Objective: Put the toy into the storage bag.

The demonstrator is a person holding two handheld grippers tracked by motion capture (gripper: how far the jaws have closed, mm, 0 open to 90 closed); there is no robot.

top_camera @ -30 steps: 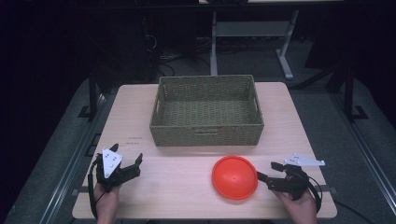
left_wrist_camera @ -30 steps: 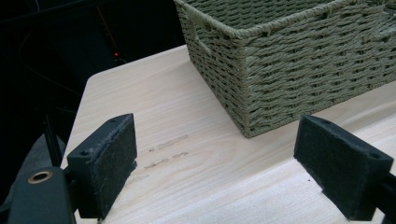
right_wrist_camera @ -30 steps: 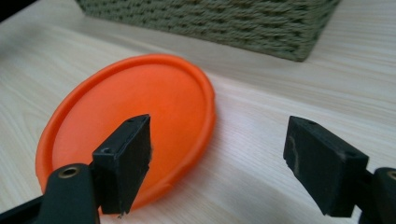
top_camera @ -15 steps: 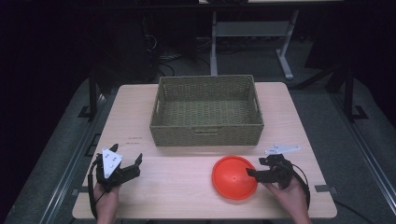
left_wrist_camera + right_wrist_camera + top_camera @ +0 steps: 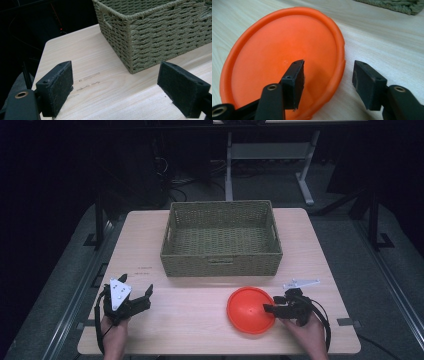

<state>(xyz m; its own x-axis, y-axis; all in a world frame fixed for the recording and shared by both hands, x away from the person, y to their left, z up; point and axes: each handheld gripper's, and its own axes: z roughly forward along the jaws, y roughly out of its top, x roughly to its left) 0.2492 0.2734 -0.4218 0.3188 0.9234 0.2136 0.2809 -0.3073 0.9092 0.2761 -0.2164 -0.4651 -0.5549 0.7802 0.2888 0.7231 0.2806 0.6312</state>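
An orange plate [image 5: 248, 309] lies flat on the wooden table [image 5: 190, 325], at the front and right of centre. My right gripper [image 5: 272, 306] reaches it from the right and straddles its right rim. In the right gripper view one jaw hangs over the inside of the plate [image 5: 282, 50] and the other stands outside it above the table. The jaws have just been closing, and gaps remain on both sides of the rim, so the right gripper [image 5: 328, 72] is open. My left gripper [image 5: 136, 285] rests at the front left, open, with bare table between its pads [image 5: 57, 87].
A woven green basket [image 5: 220, 265] stands empty at the middle back of the table, and its corner [image 5: 162, 37] is close ahead of the left gripper. The floor beyond the table is dark, with a white stand and cables on it.
My right gripper has moved left from beside the plate onto its right rim, and its jaws have narrowed. The left gripper has stayed put.
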